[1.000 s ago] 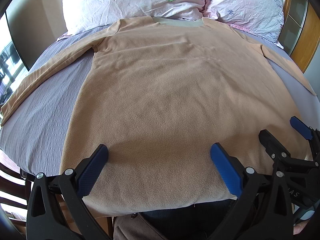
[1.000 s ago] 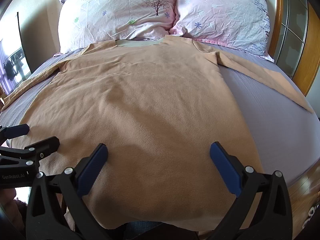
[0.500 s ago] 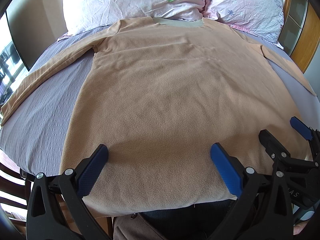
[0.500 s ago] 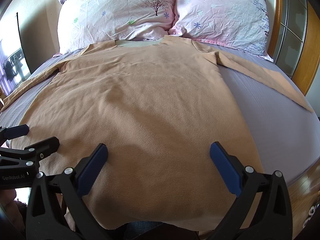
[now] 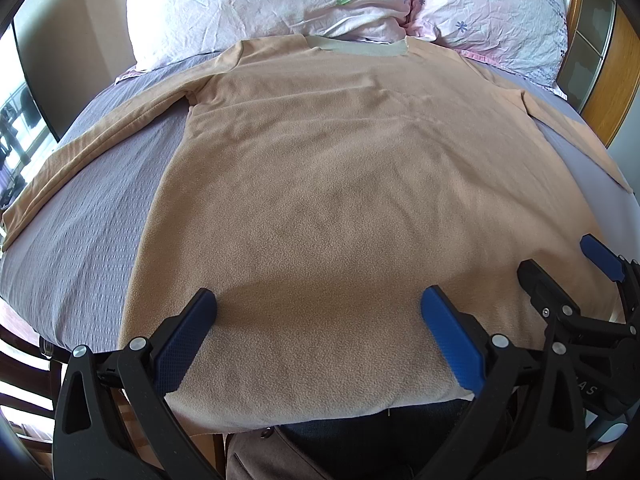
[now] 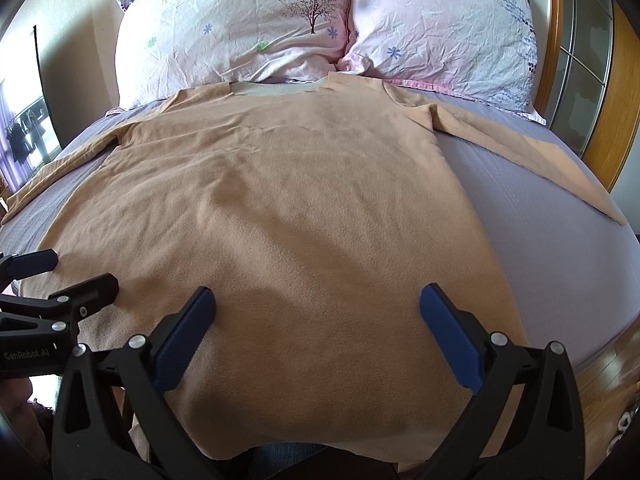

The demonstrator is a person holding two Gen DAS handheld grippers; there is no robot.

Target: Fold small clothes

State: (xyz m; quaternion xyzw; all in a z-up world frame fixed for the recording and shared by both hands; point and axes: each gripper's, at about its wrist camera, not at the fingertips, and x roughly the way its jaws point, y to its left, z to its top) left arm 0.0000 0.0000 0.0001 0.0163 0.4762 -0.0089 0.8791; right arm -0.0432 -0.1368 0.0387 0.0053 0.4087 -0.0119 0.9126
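A tan long-sleeved fleece shirt (image 5: 340,184) lies flat on the bed, pale collar toward the pillows, both sleeves spread out to the sides. It also shows in the right wrist view (image 6: 280,208). My left gripper (image 5: 318,312) is open and empty above the shirt's near hem. My right gripper (image 6: 318,312) is open and empty above the hem too, further right. The right gripper's fingers (image 5: 600,256) show at the right edge of the left wrist view, and the left gripper's fingers (image 6: 36,264) at the left edge of the right wrist view.
The bed has a grey-lilac sheet (image 5: 92,216). Two pink flowered pillows (image 6: 240,28) lean at the head. A wooden frame with glass panes (image 6: 588,60) stands on the right. The bed's near edge and a person's legs (image 5: 360,440) are below the hem.
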